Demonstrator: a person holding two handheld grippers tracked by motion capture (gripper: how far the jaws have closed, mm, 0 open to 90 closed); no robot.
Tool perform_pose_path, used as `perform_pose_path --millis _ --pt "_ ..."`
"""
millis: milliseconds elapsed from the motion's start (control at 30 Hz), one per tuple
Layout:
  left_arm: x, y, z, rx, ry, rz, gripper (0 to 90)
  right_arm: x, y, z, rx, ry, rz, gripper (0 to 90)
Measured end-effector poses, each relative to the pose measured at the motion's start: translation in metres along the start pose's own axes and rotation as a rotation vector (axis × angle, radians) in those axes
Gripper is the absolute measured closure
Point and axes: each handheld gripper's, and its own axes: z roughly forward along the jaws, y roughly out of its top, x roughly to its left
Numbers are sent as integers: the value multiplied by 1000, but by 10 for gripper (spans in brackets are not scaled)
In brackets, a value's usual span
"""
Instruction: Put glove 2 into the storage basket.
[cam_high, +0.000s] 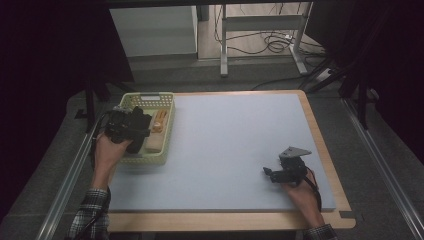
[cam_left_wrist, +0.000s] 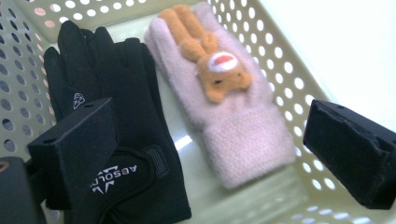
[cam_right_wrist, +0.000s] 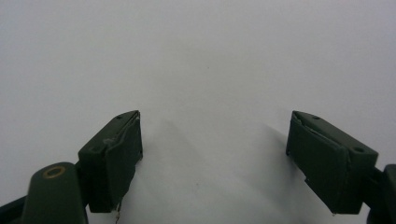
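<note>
A pale green perforated basket (cam_high: 169, 131) stands at the table's left edge. Inside it lie a black glove (cam_left_wrist: 116, 116) with white lettering and a pink knitted glove (cam_left_wrist: 224, 112) bearing an orange plush animal (cam_left_wrist: 210, 56). My left gripper (cam_high: 131, 127) hovers over the basket, and in the left gripper view (cam_left_wrist: 210, 140) its jaws stand wide apart above both gloves with nothing gripped. Low on the right of the grey mat (cam_high: 225, 145) rests my right gripper (cam_high: 270, 174), held by a hand; its own view (cam_right_wrist: 215, 154) has the jaws spread over bare mat.
The mat covers a wooden table whose rim (cam_high: 325, 150) runs along the right and front. A sleeve in plaid (cam_high: 90, 215) enters at bottom left. Beyond the table stand a desk frame (cam_high: 260, 40) and floor cables (cam_high: 275, 42).
</note>
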Motion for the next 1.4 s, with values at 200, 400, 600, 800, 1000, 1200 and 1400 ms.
perform_pose_path --millis 200,400,600,800,1000,1200,1400 --pt "-7 -5 -7 -23 -15 23 29 0 0 0 0 -1 0 181" --pt "-15 -11 -11 -47 -34 48 25 0 0 0 -2 -1 4 180" --pt "-25 -15 -14 -67 -48 79 22 0 0 0 -2 -2 3 180" --pt "-37 -18 -15 -73 -51 108 22 1 0 0 -2 -2 5 180" --pt "-52 -20 -15 -81 -64 142 16 1 0 0 -2 -2 6 179" --pt "-65 -21 -12 -83 -84 175 9 1 0 0 -1 -2 5 179" --pt "-77 -21 -9 -88 -106 194 5 0 0 0 1 -2 3 180"
